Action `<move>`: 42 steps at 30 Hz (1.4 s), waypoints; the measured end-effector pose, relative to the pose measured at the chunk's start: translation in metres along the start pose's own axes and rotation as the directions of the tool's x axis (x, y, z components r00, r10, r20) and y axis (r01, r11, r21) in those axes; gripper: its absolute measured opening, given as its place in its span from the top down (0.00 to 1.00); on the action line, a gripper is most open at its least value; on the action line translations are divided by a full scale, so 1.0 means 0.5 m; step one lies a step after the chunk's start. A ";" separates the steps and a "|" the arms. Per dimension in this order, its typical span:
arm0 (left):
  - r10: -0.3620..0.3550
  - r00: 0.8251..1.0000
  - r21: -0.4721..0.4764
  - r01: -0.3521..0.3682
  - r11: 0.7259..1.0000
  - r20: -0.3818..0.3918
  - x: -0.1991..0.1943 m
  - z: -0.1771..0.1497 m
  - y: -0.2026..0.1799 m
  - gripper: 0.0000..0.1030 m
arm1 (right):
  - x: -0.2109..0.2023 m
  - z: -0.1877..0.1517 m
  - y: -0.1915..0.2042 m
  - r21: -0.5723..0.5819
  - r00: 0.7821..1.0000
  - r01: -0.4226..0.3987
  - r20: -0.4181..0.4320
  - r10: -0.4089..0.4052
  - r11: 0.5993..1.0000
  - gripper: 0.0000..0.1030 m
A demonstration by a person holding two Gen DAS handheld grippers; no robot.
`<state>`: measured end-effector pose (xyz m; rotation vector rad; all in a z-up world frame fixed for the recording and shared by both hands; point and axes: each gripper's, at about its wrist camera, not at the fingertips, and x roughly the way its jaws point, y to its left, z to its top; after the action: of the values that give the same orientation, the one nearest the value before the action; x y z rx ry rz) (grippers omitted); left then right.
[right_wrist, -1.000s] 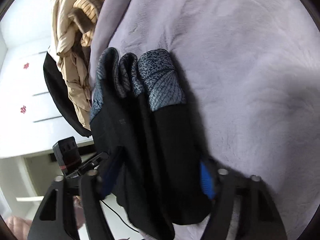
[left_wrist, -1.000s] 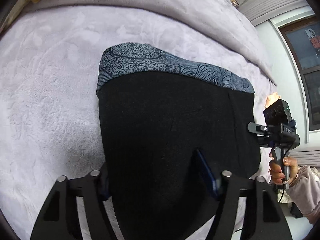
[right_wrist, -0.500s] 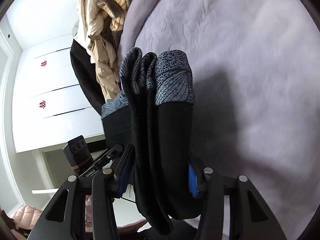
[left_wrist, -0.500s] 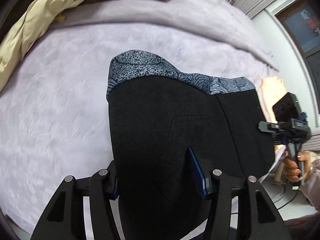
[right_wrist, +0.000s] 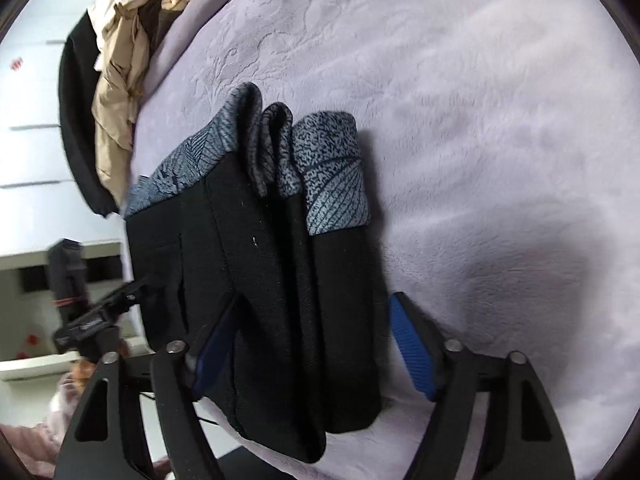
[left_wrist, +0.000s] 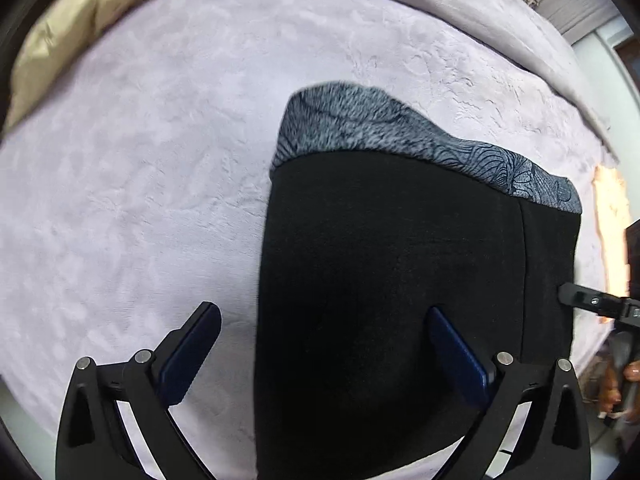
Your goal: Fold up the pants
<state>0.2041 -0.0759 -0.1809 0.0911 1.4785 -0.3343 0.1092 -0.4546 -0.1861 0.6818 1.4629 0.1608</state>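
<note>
The black pants [left_wrist: 400, 280] with a grey patterned band lie folded in a thick stack on the lilac blanket [left_wrist: 140, 180]. In the right wrist view the stack [right_wrist: 280, 280] shows several layers edge-on. My left gripper [left_wrist: 324, 340] is open, its jaws wide apart astride the stack's near left edge. My right gripper [right_wrist: 312, 344] is open too, its jaws either side of the stack's near end; whether they touch the cloth I cannot tell. The right gripper also shows at the right edge of the left wrist view [left_wrist: 592, 304].
A pile of beige and striped clothes [right_wrist: 120, 80] and a dark garment [right_wrist: 80, 128] lie at the far edge of the bed. A beige garment [left_wrist: 60, 40] shows at top left of the left wrist view. White cupboards [right_wrist: 36, 152] stand beyond.
Both grippers have opened and let go of the pants. The stack has come down onto the blanket. The left gripper has shifted left, so the stack's edge now lies between its jaws.
</note>
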 end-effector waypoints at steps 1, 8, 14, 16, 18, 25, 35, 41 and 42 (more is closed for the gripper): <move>0.035 0.999 0.008 -0.035 0.999 0.019 -0.019 -0.001 -0.016 0.00 | -0.007 0.005 0.009 -0.005 1.000 0.023 0.004 -0.023 1.000 0.18; 0.169 0.975 -0.036 -0.166 0.985 0.147 -0.157 -0.026 -0.074 0.00 | -0.073 -0.023 0.081 -0.021 0.993 0.109 0.052 -0.108 0.994 0.00; 0.247 0.962 -0.088 -0.238 0.967 0.116 -0.196 -0.112 -0.114 0.00 | -0.103 -0.051 0.153 -0.105 0.964 0.252 0.114 -0.240 0.962 0.00; 0.226 0.968 -0.108 -0.215 0.971 0.111 -0.208 -0.128 -0.111 0.00 | -0.104 -0.056 0.162 -0.123 0.970 0.233 0.098 -0.222 0.965 0.00; 0.200 0.975 -0.115 -0.188 0.975 0.099 -0.214 -0.138 -0.111 0.00 | -0.108 -0.065 0.161 -0.136 0.965 0.257 0.090 -0.247 0.957 0.00; 0.206 0.976 -0.031 -0.204 0.978 0.070 -0.210 -0.146 -0.107 0.00 | -0.095 -0.093 0.180 -0.097 0.958 0.279 0.096 -0.270 0.955 0.00; 0.126 0.987 0.074 -0.133 0.988 0.096 -0.224 -0.203 -0.060 0.00 | -0.071 -0.182 0.225 -0.023 0.937 0.323 0.152 -0.316 0.946 0.00; 0.114 0.989 0.112 -0.124 0.986 0.092 -0.230 -0.230 -0.049 0.00 | -0.084 -0.224 0.254 0.003 0.925 0.336 0.189 -0.330 0.942 0.00; 0.111 0.990 0.113 -0.121 0.986 0.092 -0.231 -0.234 -0.048 0.00 | -0.087 -0.230 0.258 0.011 0.919 0.349 0.194 -0.344 0.937 0.00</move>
<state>0.0787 -0.0487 -0.0753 0.2546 1.3621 -0.3270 0.0334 -0.3351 -0.0781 0.3961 1.3673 -0.1598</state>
